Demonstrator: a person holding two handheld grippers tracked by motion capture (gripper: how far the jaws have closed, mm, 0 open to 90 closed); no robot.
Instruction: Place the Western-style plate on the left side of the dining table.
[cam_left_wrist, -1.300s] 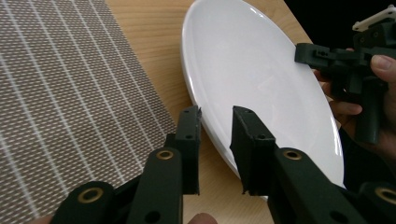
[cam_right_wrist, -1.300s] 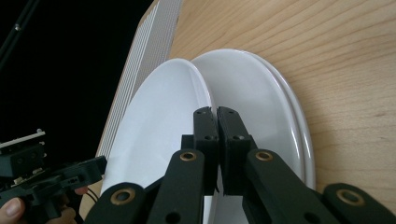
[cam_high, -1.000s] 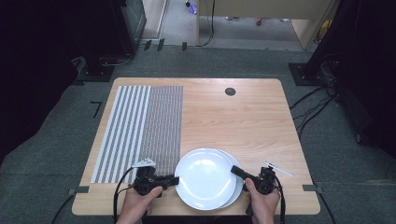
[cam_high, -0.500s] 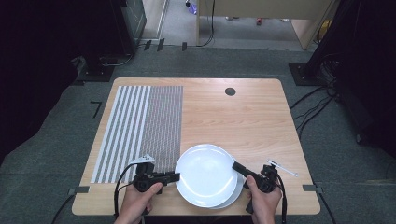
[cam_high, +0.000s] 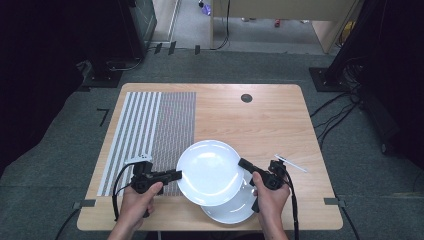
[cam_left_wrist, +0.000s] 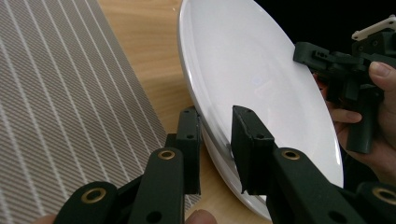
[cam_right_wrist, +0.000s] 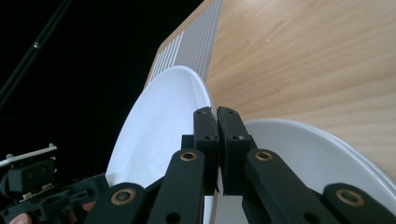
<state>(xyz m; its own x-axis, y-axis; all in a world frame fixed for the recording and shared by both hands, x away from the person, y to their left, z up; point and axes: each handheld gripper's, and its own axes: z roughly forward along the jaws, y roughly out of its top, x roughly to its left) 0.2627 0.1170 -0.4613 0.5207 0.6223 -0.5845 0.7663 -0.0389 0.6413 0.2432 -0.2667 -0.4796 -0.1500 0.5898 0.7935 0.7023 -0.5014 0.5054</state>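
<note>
The top plate hangs between the two grippers, clear of the stack at the near edge of the surface; the left gripper has its jaws clamped on the plate's left rim, the right gripper on its right rim. I judge this the lifting-off step. Next, both hands must carry it level and together to a free spot, perhaps the striped mat.
</note>
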